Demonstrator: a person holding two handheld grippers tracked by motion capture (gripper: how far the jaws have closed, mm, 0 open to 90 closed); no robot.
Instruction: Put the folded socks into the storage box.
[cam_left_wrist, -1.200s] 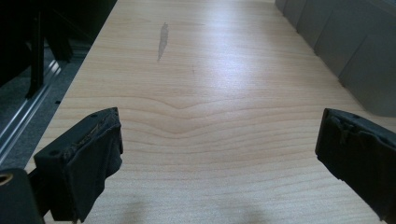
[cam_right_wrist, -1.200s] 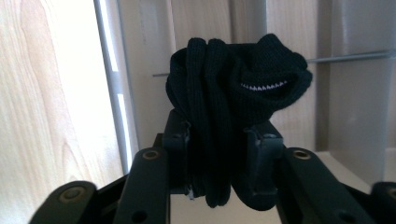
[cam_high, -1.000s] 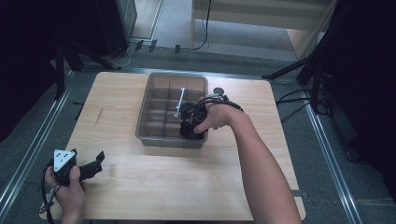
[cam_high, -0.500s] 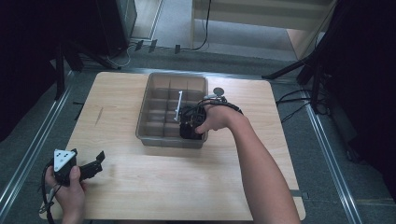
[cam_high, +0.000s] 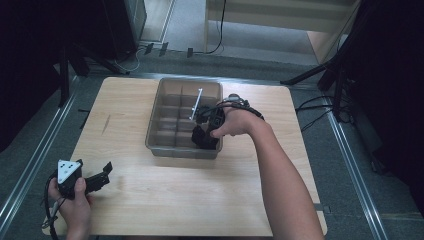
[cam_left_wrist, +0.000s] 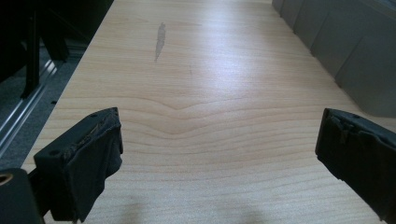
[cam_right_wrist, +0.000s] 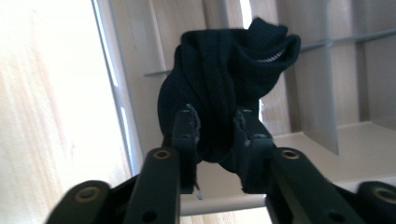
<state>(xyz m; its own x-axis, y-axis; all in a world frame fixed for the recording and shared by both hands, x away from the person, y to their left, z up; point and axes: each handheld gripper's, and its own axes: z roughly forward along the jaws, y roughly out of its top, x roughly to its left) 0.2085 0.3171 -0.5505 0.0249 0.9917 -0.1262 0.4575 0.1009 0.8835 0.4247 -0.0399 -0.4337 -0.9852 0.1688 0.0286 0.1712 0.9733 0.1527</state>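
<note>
While L fingers (cam_left_wrist: 74, 172) gape, R fingers (cam_right_wrist: 187, 135) pinch sock (cam_right_wrist: 224, 79).

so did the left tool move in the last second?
No. The left tool sits at the same near-left spot on the table, jaws open.

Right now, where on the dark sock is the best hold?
The bunched middle of the dark sock, from above: the right tongs already pinch that fold over the divided bin, whose compartment walls block a sideways approach.
</note>
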